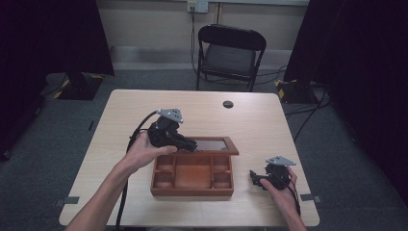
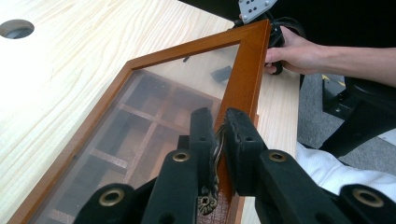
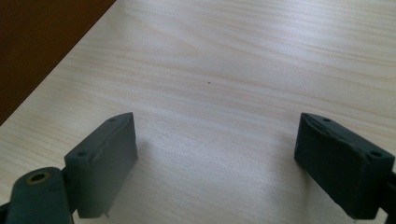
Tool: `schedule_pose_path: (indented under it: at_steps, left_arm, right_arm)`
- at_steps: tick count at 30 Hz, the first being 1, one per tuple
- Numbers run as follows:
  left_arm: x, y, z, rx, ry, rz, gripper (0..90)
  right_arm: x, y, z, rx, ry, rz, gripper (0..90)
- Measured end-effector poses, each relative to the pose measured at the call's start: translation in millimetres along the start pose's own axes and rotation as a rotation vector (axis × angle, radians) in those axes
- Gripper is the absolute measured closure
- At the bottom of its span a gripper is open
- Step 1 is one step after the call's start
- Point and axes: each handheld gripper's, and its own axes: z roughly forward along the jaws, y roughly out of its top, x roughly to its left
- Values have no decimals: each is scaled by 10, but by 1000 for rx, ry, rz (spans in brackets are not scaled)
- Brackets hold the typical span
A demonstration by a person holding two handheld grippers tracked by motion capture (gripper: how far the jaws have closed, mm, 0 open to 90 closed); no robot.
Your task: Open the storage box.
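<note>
I have the wooden box sitting near the front edge of the table, about midway along it, with its glass-paned lid raised and tilted back over the rear wall. Inside, small compartments line the left and right sides around a wider middle bay. My left gripper is clenched on the small brass latch fixed to the lid's wooden frame, one pad on each side of it, holding the lid up. Through the glass in the left gripper view I can see the compartments below. My right gripper rests on the table just right of the box, near the front right corner, jaws released and spread wide over bare wood. A round cable hole sits near the far edge.
</note>
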Motion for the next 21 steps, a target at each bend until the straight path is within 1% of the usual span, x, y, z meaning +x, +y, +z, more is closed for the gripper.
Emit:
schedule_pose_path:
  at_steps: [6, 9, 10, 11, 12, 13, 14, 17, 19, 21]
  left_arm:
    - [-2, 1, 1, 1, 1, 0, 816]
    - [3, 11, -1, 16, -2, 11, 816]
    - [3, 19, -9, 30, 7, 19, 816]
    - [-4, 19, -3, 19, 7, 9, 816]
    - [-2, 18, -5, 22, 5, 9, 817]
    - [-7, 13, 4, 5, 2, -3, 816]
    - [4, 11, -2, 15, -1, 12, 816]
    - [-1, 8, 0, 6, 1, 3, 816]
    - [4, 8, -4, 11, 1, 10, 816]
    - [-1, 8, -2, 11, -1, 6, 816]
  right_arm:
    - [0, 0, 0, 0, 0, 0, 122]
    - [0, 0, 0, 0, 0, 0, 122]
    - [0, 0, 0, 0, 0, 0, 122]
    - [0, 0, 0, 0, 0, 0, 122]
    - [0, 0, 0, 0, 0, 0, 122]
    - [0, 0, 0, 0, 0, 0, 122]
    - [0, 0, 0, 0, 0, 0, 122]
    - [0, 0, 0, 0, 0, 0, 122]
    - [1, 0, 0, 0, 0, 1, 122]
    - [0, 0, 0, 0, 0, 0, 122]
